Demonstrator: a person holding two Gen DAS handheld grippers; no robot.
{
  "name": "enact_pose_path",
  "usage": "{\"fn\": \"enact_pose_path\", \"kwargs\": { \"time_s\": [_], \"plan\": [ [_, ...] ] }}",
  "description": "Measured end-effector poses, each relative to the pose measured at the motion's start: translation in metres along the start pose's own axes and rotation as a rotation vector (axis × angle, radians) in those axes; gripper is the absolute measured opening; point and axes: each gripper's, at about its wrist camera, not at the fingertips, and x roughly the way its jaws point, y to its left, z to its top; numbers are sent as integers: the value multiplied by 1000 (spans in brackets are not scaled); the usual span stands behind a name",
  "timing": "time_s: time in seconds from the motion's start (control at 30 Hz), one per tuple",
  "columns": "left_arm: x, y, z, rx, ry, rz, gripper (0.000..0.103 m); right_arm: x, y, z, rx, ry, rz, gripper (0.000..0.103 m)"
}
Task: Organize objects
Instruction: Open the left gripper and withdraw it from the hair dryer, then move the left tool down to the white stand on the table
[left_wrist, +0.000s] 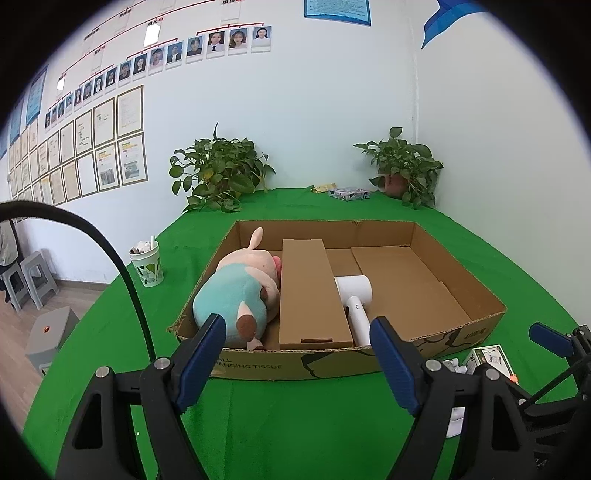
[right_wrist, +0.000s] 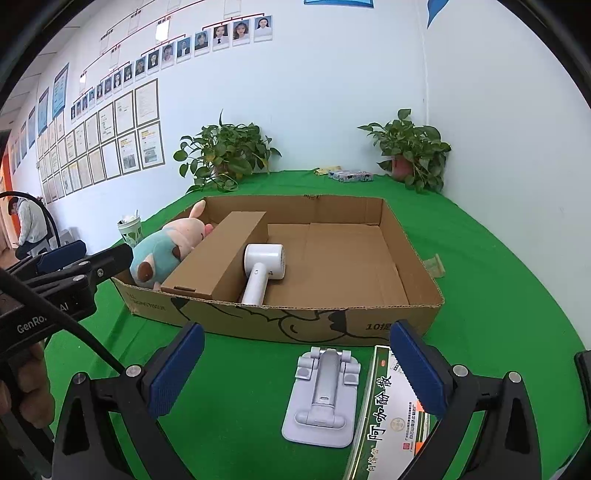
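Blue pads fill the bottom of the left wrist view: the left hand-held gripper (left_wrist: 297, 354) stands open with nothing between its fingers, hovering over the green tabletop (left_wrist: 295, 424). Just ahead of it sits a shallow cardboard tray (left_wrist: 258, 363). Inside, ahead and to the left of the fingers, lies a plush pig (left_wrist: 240, 291) in a teal shirt; straight ahead of the gap is a long brown box (left_wrist: 308, 291), and touching the box's right side lies a white hair dryer (left_wrist: 356, 299), handle toward the gripper. The rest of the tray to the right is bare cardboard. Well off to the left stands a patterned cup (left_wrist: 147, 264). Far beyond the tray are two potted plants (left_wrist: 221, 170) and a small printed box (left_wrist: 349, 192). At the right edge I see part of the right hand-held gripper (left_wrist: 554, 339) and a small carton (left_wrist: 487, 359) near it.

From the right wrist view, the right hand-held gripper (right_wrist: 295, 365) is spread wide and holds nothing. Between its fingers, flat on the cloth, lies a white folding stand (right_wrist: 321, 398). Just beside it, under the right finger, lies a medicine box (right_wrist: 391, 410) with green edging and Chinese print. The tray (right_wrist: 295, 325) sits just beyond both, with pig (right_wrist: 162, 251), brown box (right_wrist: 218, 254) and dryer (right_wrist: 264, 266) inside. To the left, the other gripper reaches in, a hand (right_wrist: 26, 387) on its grip.
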Motion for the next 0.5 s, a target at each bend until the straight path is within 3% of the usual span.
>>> {"fn": "enact_pose_path", "kwargs": {
  "time_s": [0.27, 0.5],
  "plan": [
    [8, 1, -8, -18, 31, -23, 80, 7, 9, -7, -18, 22, 38, 101],
    [27, 0, -22, -44, 136, -118, 80, 26, 40, -37, -72, 159, 219, 101]
  ]
}}
